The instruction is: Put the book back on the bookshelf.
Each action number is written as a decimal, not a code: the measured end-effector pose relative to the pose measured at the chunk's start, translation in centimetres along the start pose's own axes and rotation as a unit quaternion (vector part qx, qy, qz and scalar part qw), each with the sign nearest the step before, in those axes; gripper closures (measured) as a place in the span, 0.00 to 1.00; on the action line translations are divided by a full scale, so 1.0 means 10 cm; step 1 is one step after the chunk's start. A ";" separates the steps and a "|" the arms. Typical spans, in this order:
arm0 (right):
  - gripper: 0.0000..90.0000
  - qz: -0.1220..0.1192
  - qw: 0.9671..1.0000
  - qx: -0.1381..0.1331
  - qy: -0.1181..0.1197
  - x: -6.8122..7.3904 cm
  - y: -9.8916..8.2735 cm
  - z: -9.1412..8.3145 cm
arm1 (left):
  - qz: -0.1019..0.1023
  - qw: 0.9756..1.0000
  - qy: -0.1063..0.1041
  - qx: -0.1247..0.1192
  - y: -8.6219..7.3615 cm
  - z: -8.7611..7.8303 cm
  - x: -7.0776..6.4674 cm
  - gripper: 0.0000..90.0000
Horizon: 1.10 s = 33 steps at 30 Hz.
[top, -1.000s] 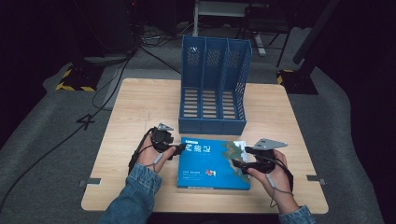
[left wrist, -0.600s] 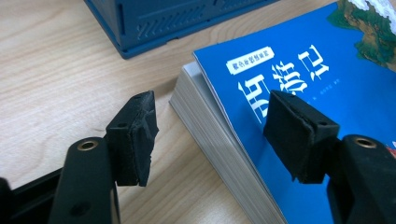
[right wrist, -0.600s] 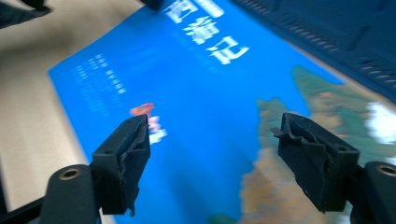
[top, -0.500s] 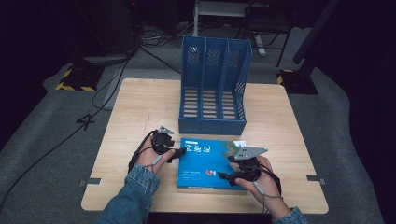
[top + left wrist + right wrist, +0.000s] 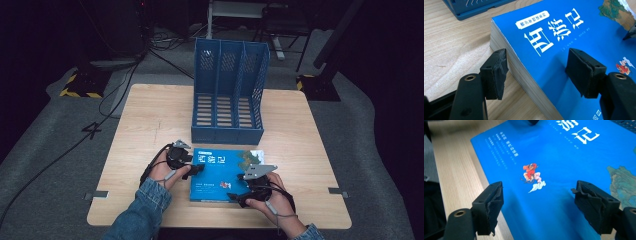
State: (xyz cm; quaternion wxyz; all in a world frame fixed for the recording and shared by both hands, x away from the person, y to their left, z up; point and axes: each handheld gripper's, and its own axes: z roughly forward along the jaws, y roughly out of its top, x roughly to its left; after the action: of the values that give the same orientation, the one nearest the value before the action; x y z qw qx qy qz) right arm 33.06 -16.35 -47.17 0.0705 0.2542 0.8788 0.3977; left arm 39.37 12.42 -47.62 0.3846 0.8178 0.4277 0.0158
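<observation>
A blue book (image 5: pixel 222 172) lies flat on the wooden worktop (image 5: pixel 150 120), lower centre of the high view, just in front of the blue file rack (image 5: pixel 228 92). The left claw (image 5: pixel 537 72) is spread wide, one jaw against the page edge, the other over the cover. The right claw (image 5: pixel 549 205) gapes wide across the book's near corner. In the high view both claws are dark and small, their jaws hard to make out. The book's far edges are cut off in both gripper views.
</observation>
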 end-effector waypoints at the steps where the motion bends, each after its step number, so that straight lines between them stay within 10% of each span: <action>1: 0.27 0.002 1.000 -0.004 -0.002 0.00 -0.01 0.00 | 0.006 1.000 0.004 -0.003 0.00 0.00 -0.01 0.38; 12: 0.26 -0.022 0.999 -0.031 -0.031 0.05 -0.06 0.07 | 0.039 0.998 -0.011 -0.051 0.05 -0.19 -0.17 0.48; 17: 0.26 -0.022 0.999 -0.031 -0.031 0.05 -0.05 0.08 | 0.053 0.990 -0.080 -0.099 0.05 -0.23 -0.27 0.51; 23: 0.25 -0.024 0.999 -0.027 -0.032 0.06 -0.03 0.10 | 0.061 0.996 -0.028 -0.059 -0.04 -0.12 -0.19 0.52; 26: 0.25 -0.023 0.999 -0.028 -0.029 0.05 -0.03 0.10 | 0.031 0.998 -0.056 -0.021 -0.07 -0.15 -0.28 0.64; 33: 0.25 -0.025 0.999 -0.027 -0.030 0.05 -0.03 0.10 | 0.063 0.997 -0.041 -0.016 -0.12 -0.07 -0.22 0.66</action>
State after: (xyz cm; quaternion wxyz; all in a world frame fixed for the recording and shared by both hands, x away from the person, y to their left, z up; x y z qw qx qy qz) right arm 32.79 -15.60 -48.02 0.1140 0.2422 0.8710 0.4118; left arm 36.83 11.69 -47.23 0.4135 0.8365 0.3593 0.0134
